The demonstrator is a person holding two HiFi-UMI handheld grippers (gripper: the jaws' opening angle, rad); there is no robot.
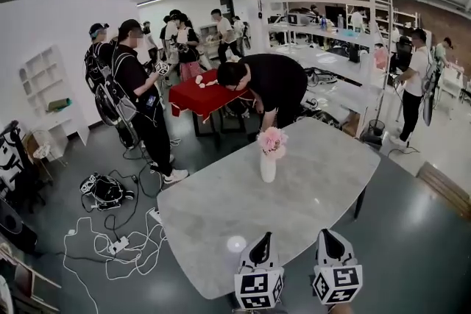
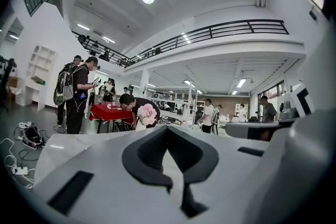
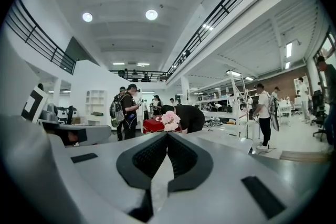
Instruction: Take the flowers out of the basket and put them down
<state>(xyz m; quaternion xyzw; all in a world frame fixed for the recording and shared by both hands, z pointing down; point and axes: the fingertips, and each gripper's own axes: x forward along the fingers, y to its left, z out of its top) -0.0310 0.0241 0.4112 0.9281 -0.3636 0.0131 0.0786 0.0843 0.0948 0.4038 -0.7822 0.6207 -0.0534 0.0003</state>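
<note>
Pink flowers (image 1: pixel 272 141) stand in a white vase (image 1: pixel 268 167) on the table (image 1: pixel 213 217), well ahead of the jaws. The left gripper (image 1: pixel 263 237) and right gripper (image 1: pixel 327 234) are both closed tight and empty.

Grey marble tbl (image 1: pixel 221 217), red-cloth tbl (image 1: pixel 197 98), floor cables (image 1: pixel 110 250), white shelf unit (image 1: pixel 45 79)

The head view looked steeply down from above the near edge of the grey worktop (image 1: pixel 221 209). Both gripper views sat low at that edge, facing level across it. All three shared the pink flowers (image 1: pixel 271 141) standing mid-worktop.
</note>
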